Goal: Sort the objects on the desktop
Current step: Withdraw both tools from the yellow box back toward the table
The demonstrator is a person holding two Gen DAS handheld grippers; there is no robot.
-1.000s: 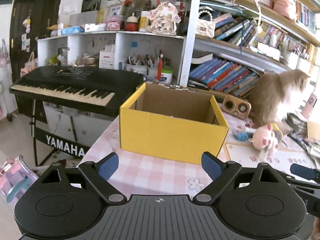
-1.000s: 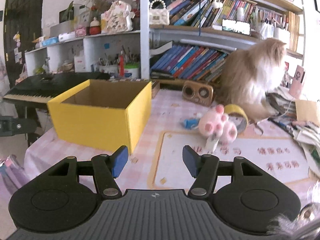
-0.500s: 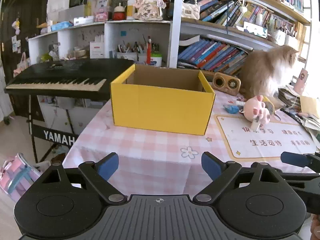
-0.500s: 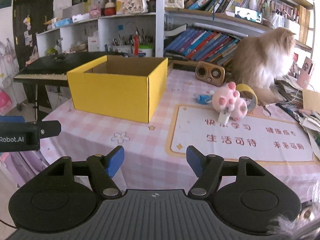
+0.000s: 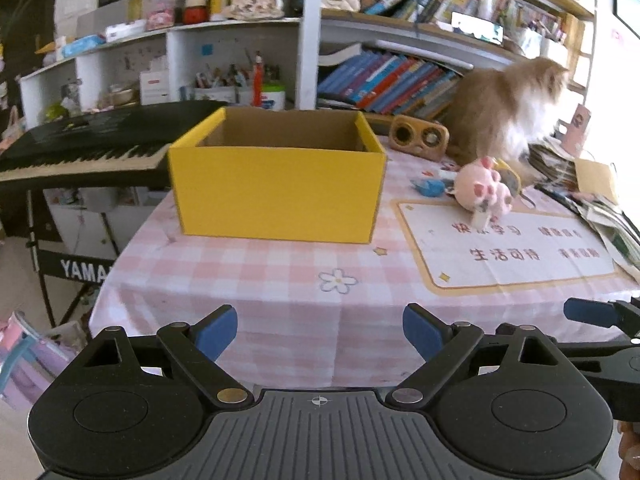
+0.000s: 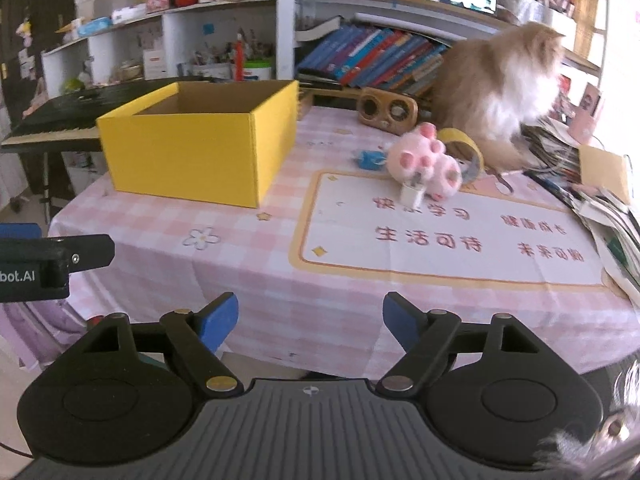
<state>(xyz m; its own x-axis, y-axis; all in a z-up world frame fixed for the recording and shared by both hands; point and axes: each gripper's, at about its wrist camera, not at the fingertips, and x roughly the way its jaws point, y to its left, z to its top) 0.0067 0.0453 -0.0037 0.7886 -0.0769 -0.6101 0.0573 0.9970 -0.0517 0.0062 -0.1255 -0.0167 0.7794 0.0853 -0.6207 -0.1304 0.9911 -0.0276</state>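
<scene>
A: Our left hand-held gripper [image 5: 320,330] hangs spread and empty; the yellow box [image 5: 276,188] sits left on the bench [image 5: 280,300]

B: Pink plush [image 6: 424,162] right of it; our right hand-held gripper [image 6: 310,316] has just been widening, nothing between

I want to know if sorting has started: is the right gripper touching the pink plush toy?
Apart. In the right wrist view, the right gripper, jaws just opening and empty, hangs over the near table edge, with bare tablecloth and mat before the pink plush toy.
</scene>
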